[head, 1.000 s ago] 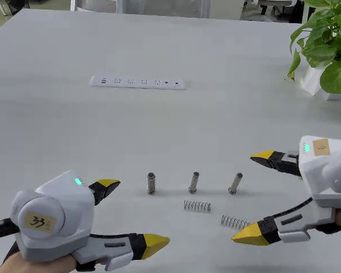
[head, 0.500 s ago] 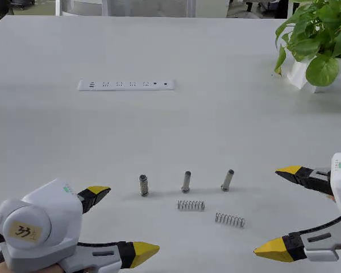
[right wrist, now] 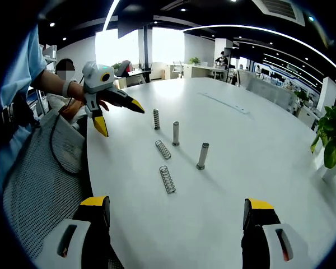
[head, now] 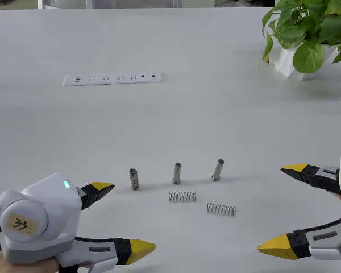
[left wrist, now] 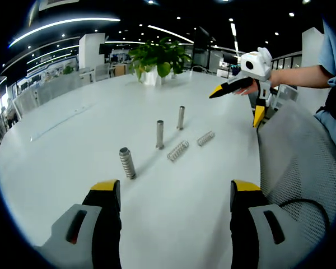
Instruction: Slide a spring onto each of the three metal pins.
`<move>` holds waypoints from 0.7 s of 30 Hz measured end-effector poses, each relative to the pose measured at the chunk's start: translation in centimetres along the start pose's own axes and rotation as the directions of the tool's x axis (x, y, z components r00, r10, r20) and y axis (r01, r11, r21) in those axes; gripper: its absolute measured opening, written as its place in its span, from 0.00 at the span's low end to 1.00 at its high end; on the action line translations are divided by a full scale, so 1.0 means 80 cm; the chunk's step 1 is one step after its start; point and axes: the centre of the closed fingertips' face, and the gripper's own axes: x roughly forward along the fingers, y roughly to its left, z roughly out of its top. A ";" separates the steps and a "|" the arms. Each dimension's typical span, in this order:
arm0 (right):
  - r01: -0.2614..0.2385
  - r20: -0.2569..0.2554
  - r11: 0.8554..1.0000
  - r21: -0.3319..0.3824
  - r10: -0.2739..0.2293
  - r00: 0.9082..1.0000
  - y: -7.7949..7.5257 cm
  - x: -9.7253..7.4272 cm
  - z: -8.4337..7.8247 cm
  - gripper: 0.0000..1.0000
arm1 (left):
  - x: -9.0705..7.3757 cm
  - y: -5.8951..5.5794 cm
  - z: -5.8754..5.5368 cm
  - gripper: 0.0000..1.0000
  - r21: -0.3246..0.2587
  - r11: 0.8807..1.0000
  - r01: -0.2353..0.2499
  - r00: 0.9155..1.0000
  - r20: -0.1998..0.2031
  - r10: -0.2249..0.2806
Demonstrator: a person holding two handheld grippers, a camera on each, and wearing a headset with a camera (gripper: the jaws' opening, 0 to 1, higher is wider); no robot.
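Bright, even light; fisheye-warped edges

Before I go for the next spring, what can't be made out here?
- Head view: the right gripper has its body cut off by the right edge.
- Head view: the plant is cropped by the top and right edges.
- Head view: the spring on the leftmost pin is too small to tell whether it sits fully down.
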 end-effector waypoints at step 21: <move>-0.011 -0.007 0.998 0.059 0.012 1.000 0.018 -0.007 -0.030 0.96 | 0.079 0.002 -0.001 0.35 0.102 0.994 0.038 0.999 0.005 -0.038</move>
